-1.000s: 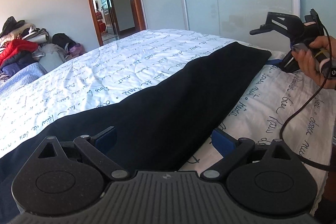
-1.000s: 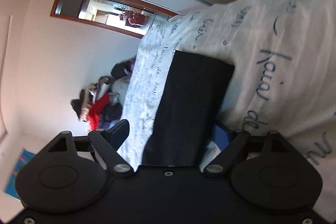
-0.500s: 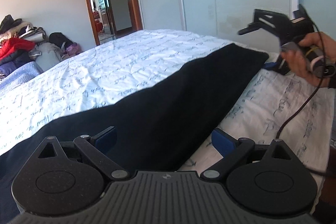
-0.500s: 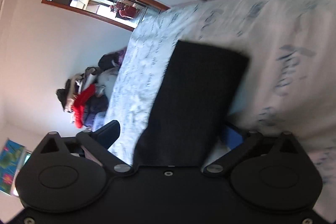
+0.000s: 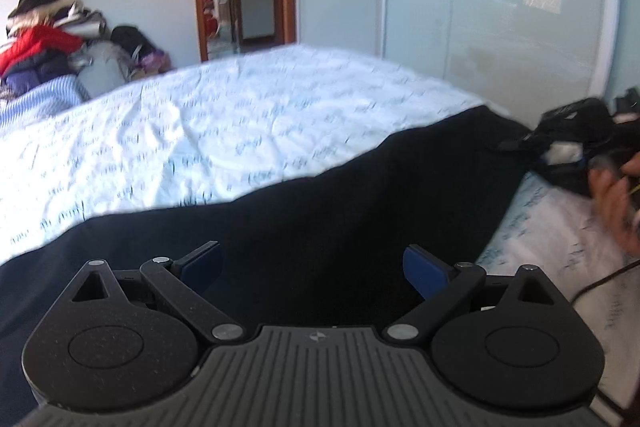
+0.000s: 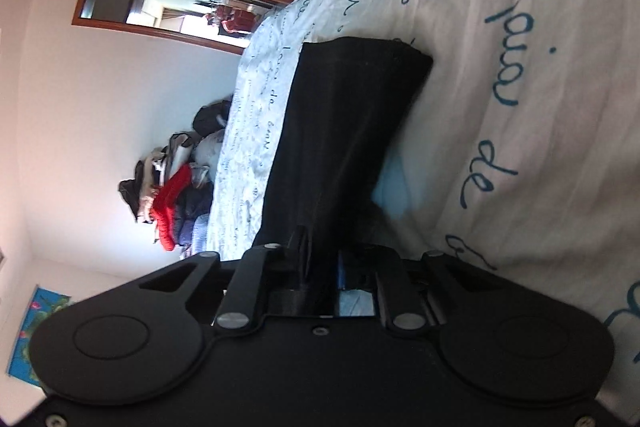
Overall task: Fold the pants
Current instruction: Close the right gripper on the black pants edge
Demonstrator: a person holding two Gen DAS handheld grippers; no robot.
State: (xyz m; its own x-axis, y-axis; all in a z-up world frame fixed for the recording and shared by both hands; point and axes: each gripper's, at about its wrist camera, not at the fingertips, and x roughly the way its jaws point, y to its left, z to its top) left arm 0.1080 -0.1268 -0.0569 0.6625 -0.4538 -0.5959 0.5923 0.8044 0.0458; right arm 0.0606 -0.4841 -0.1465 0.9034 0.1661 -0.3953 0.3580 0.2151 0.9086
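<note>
Lengthwise across the bed (image 5: 248,115), the black pants (image 5: 320,203) run toward 2 o'clock from the left gripper (image 5: 312,267), whose jaws stand wide just above the fabric. At that far end, the right gripper (image 6: 320,267) is clamped narrow on the pants' edge.

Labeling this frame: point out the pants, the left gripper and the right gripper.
pants (image 5: 340,211): left wrist view, flat dark middle of the cloth.
left gripper (image 5: 312,265): left wrist view, midway between the open blue fingertips.
right gripper (image 6: 320,259): right wrist view, between fingertips closed on the pants' edge.
</note>
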